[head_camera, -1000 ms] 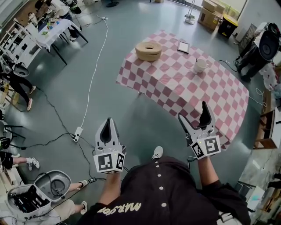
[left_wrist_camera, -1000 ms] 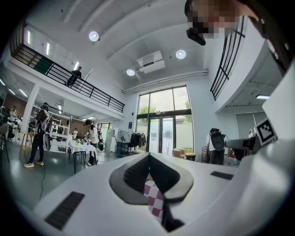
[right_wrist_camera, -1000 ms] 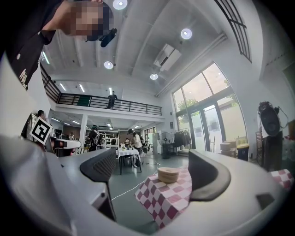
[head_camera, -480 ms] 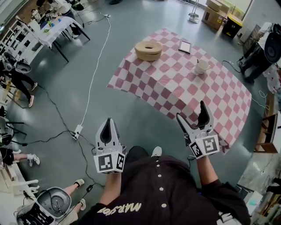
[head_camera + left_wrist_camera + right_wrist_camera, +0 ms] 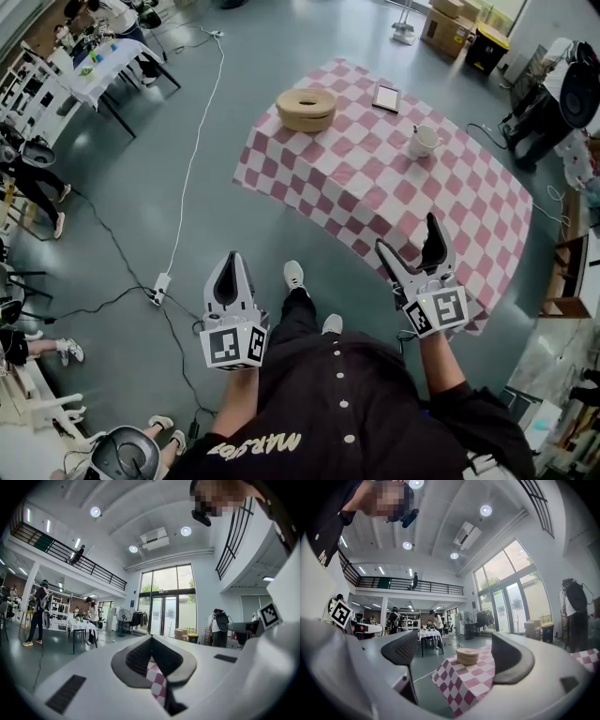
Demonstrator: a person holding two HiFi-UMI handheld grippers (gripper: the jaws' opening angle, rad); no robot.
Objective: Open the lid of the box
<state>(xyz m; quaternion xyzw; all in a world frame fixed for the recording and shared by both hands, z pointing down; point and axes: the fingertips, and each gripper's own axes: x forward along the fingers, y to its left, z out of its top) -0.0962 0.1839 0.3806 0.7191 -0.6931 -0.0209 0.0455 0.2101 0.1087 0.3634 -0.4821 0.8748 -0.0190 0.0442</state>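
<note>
Tan box (image 5: 306, 109) lies beyond left tool (image 5: 231, 260), right tool (image 5: 410, 236).

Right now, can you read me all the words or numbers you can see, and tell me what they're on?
"MARJOR", upside down, last letters unsure: on the person's dark shirt.
Cubes on the left gripper and right gripper: square markers only, no words.
Cardboard boxes: too small to read.
</note>
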